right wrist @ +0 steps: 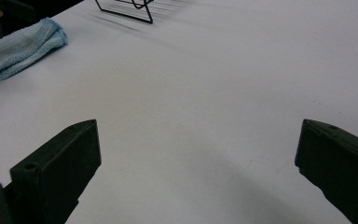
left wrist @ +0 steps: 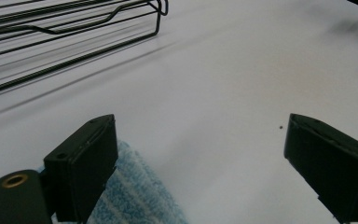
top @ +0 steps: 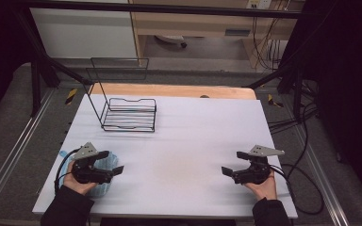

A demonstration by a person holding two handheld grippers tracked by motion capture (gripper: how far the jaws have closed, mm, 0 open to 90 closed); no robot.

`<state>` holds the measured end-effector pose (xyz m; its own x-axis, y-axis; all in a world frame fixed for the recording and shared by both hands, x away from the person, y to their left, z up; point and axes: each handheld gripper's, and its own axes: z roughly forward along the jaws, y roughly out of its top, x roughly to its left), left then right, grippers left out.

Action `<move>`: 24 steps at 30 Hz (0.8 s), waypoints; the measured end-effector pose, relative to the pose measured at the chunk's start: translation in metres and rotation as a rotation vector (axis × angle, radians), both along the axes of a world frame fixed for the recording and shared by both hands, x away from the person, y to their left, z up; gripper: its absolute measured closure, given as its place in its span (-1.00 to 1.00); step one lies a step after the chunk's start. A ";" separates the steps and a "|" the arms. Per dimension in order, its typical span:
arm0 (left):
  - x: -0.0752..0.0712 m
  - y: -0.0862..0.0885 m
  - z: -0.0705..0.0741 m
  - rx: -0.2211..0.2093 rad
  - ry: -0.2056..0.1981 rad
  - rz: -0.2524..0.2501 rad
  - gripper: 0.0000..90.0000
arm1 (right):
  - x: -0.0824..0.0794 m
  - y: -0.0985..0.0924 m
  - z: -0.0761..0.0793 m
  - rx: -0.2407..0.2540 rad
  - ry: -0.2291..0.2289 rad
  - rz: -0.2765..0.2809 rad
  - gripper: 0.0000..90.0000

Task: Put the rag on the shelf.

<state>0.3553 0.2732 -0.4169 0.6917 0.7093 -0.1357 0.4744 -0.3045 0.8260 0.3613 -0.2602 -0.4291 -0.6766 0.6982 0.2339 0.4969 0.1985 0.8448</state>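
left hand-held gripper (top: 111,161) agape; right hand-held gripper (top: 234,163) agape

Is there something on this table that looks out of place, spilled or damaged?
Nothing stands out. The folded light blue terry cloth lies flat near the left tongs, whose jaws are open. The black wire rack stands upright at the far left of the white table. No spill or damage shows.

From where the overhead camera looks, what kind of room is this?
Most likely a lab or workshop bench set up for recording. A white table stands inside a dark metal frame, loose cables trail at its right, and a person holds the left gripper over a blue cloth.
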 end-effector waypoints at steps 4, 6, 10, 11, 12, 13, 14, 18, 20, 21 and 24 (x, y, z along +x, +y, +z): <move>-0.002 0.001 0.003 0.008 0.001 0.000 -0.71 | 0.000 0.000 0.000 -0.009 0.003 -0.004 -0.98; -0.003 0.001 0.003 0.021 0.008 0.000 -0.70 | 0.000 0.000 0.000 -0.011 0.005 -0.007 -0.98; -0.005 0.003 0.004 0.035 0.021 0.014 -0.60 | 0.000 0.000 -0.001 -0.025 0.009 -0.006 -0.98; -0.006 0.004 0.004 0.044 0.024 0.019 -0.58 | 0.000 0.000 -0.001 -0.025 0.009 -0.008 -0.98; -0.007 0.005 0.003 0.050 0.028 0.024 -0.55 | 0.000 0.000 -0.001 -0.027 0.010 -0.009 -0.98; -0.007 0.006 0.003 0.056 0.033 0.029 -0.52 | 0.000 0.000 -0.001 -0.028 0.010 -0.010 -0.98; -0.007 0.007 0.002 0.060 0.039 0.034 -0.52 | 0.000 0.000 -0.001 -0.028 0.010 -0.010 -0.98; -0.010 0.009 0.001 0.075 0.071 0.044 -0.28 | 0.000 0.001 -0.002 -0.033 0.015 -0.012 -0.98; -0.011 0.010 0.000 0.093 0.082 0.049 -0.25 | 0.000 0.001 -0.002 -0.035 0.017 -0.012 -0.98; -0.012 0.010 0.000 0.103 0.091 0.054 -0.20 | 0.000 0.001 -0.002 -0.038 0.017 -0.012 -0.98; -0.014 0.009 -0.002 0.124 0.111 0.059 -0.04 | 0.000 0.002 -0.003 -0.040 0.022 -0.013 -0.98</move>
